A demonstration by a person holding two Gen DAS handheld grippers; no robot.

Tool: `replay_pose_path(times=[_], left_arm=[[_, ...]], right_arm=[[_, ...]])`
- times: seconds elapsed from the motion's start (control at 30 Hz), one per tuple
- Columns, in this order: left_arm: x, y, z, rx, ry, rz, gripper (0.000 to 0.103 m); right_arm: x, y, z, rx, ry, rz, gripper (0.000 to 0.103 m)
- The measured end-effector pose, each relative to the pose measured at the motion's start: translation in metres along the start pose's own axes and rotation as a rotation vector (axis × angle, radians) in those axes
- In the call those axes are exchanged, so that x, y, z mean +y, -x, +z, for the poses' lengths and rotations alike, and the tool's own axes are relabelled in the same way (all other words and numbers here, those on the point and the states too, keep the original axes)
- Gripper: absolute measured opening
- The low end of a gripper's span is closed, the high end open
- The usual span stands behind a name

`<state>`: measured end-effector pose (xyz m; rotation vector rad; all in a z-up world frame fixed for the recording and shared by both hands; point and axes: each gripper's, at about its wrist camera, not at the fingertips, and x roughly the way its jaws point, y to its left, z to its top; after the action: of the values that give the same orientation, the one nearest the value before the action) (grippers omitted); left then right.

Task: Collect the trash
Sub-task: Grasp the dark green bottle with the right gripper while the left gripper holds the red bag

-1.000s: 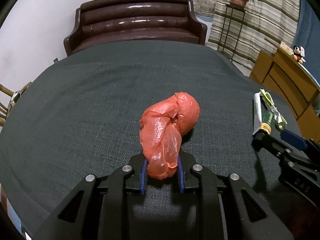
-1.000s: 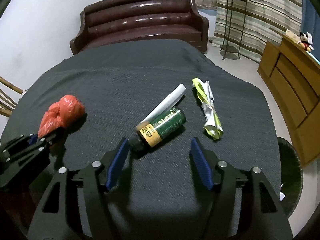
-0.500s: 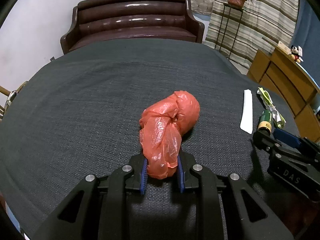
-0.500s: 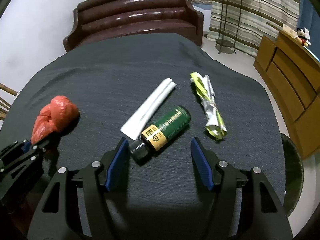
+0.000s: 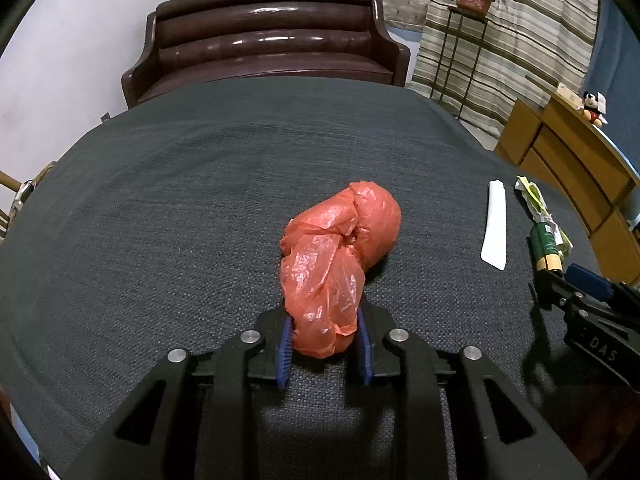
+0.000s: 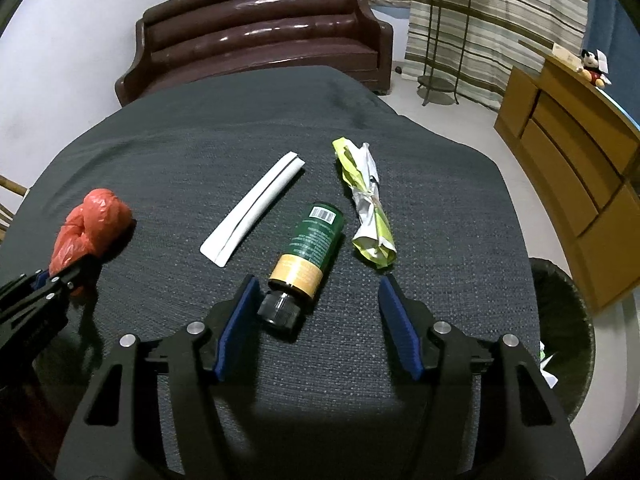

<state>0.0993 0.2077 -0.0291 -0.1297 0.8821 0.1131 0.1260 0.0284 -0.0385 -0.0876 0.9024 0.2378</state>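
Your left gripper (image 5: 324, 354) sits low on the dark grey cloth-covered table (image 5: 160, 220) with the near end of the crumpled orange plastic bag (image 5: 338, 268) between its blue pads. Its jaws are opening, yet the plastic still fills the gap and touches both pads, so the bag remains pinched there. The rest of the bag lies on the cloth, bulging away toward the far side.

Your right gripper (image 6: 316, 324) stands open over the right part of the table, and its jaws are closing. The green bottle (image 6: 314, 246) lies on its side with its black cap (image 6: 279, 311) pointing toward you, just beside the left pad; the bottle's body stretches away beyond the fingertips. Whether the cap touches that pad, you cannot tell from here. Nothing presses on the right pad.

Just left of the bottle lies a flat white sachet (image 6: 252, 214), slanting from near left to far right. To the bottle's right lies a twisted yellow-green and silver wrapper (image 6: 370, 210), close to the bottle but apart from it. A dark woven waste basket (image 6: 564, 320) stands on the floor off the table's right edge.
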Motion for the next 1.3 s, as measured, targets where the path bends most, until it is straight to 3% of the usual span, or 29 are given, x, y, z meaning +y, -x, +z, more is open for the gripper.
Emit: replay_pose_path(times=[0.23, 0.4, 0.5, 0.67, 0.73, 0.83, 1.3], left_arm=[[0.004, 0.006, 0.007, -0.027, 0.017, -0.006, 0.054], [0.002, 0.001, 0.013, -0.034, -0.002, -0.003, 0.059], [-0.001, -0.007, 0.018, -0.022, -0.015, -0.005, 0.059], [-0.004, -0.02, 0.022, 0.011, -0.028, -0.017, 0.059], [-0.005, -0.021, 0.021, 0.012, -0.034, -0.011, 0.051], [-0.007, -0.02, 0.019, 0.006, -0.054, -0.007, 0.047], [-0.005, -0.012, 0.015, -0.019, -0.045, 0.009, 0.042]], right_arm=[[-0.002, 0.003, 0.005, -0.013, -0.017, 0.021, 0.06], [-0.002, 0.0, 0.007, -0.008, -0.03, 0.022, 0.06], [0.0, -0.001, 0.007, -0.011, -0.026, 0.021, 0.06], [0.0, -0.005, 0.007, 0.002, -0.016, 0.031, 0.043], [0.001, -0.005, 0.007, -0.002, -0.011, 0.027, 0.033], [0.002, -0.005, 0.007, -0.004, -0.003, 0.029, 0.023], [-0.001, 0.005, 0.001, -0.027, 0.028, 0.052, 0.023]])
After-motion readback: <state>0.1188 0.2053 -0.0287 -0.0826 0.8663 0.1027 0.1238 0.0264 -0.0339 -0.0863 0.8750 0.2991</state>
